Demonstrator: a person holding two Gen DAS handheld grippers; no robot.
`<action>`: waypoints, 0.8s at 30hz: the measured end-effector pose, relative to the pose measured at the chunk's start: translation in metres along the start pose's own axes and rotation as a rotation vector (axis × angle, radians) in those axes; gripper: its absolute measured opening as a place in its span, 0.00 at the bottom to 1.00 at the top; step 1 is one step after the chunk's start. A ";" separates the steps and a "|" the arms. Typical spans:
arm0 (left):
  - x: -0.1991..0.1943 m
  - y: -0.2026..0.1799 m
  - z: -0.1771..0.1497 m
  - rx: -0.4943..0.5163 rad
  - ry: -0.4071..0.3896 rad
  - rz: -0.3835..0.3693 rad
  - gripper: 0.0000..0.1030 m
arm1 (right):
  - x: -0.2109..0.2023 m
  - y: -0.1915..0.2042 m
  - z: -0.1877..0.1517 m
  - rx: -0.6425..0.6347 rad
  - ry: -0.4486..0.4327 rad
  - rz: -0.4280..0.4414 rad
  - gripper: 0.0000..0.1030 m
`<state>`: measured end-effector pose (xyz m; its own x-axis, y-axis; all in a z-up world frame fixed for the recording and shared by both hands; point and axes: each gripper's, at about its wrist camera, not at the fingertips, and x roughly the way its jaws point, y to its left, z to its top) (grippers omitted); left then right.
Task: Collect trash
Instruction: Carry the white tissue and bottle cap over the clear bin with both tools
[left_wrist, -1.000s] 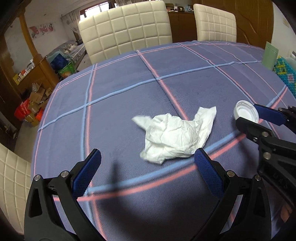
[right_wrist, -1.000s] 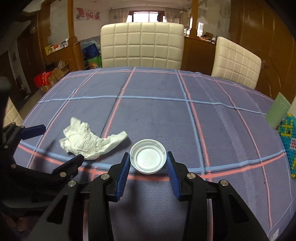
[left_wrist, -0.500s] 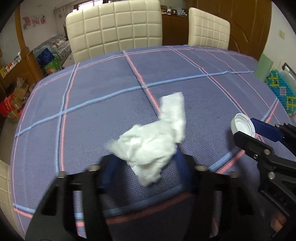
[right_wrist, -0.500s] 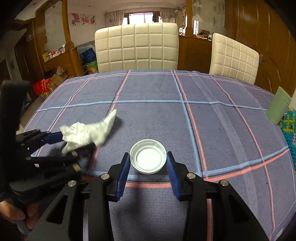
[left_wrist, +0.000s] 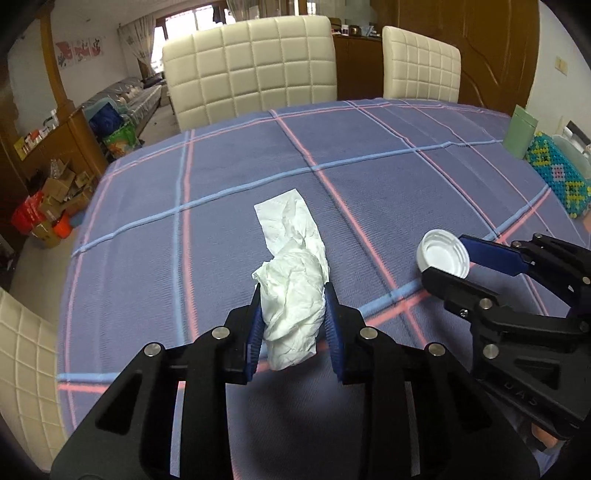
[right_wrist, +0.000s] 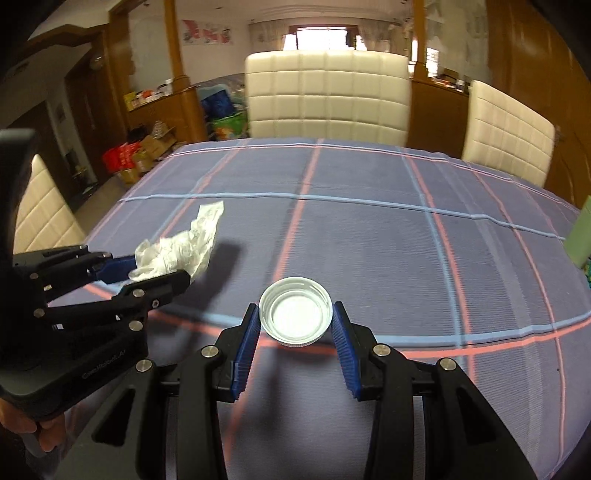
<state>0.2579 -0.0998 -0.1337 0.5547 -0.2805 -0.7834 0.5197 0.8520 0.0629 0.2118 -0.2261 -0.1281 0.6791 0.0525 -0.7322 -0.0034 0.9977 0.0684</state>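
The table (left_wrist: 369, 155) in front of you is covered by a blue cloth crossed with pink and pale-blue lines, with cream quilted chairs (left_wrist: 251, 66) at its far edge and a pale green container (left_wrist: 521, 131) at the far right. No bin or bag shows in either view, so you will have to find the drop point outside what the cameras see.

Your left gripper (left_wrist: 293, 295) has just been closing, and the crumpled white tissue (left_wrist: 293, 291) sits between its blue pads, pinched at its bulky near end; a loose flap trails away toward the far side. In the right wrist view the tissue appears lifted clear of the cloth, with its shadow lying beside it.

Your right gripper (right_wrist: 295, 317) is clamped on the white bottle cap (right_wrist: 295, 317), open side up, one pad pressing each side of the rim. It appears to ride above the cloth.

Both pieces of trash look secured, so the pick-up step seems finished and the carry is what comes next. Keep both squeezes firm as you move: the tissue is soft and may slip out if the pinch eases, and the cap is held only by its thin rim, so avoid tilting or knocking it. Keep the two grippers apart, since they sit near each other now.
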 end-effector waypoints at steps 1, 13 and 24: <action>-0.007 0.003 -0.003 -0.001 -0.008 0.008 0.30 | -0.001 0.004 0.000 -0.006 0.003 0.013 0.38; -0.099 0.061 -0.050 -0.069 -0.124 0.121 0.30 | -0.037 0.095 -0.007 -0.182 -0.032 0.098 0.38; -0.150 0.112 -0.100 -0.156 -0.161 0.209 0.30 | -0.057 0.168 -0.009 -0.295 -0.049 0.146 0.38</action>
<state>0.1681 0.0813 -0.0713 0.7416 -0.1478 -0.6543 0.2845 0.9527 0.1072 0.1657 -0.0608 -0.0807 0.6904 0.2010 -0.6949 -0.3111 0.9497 -0.0344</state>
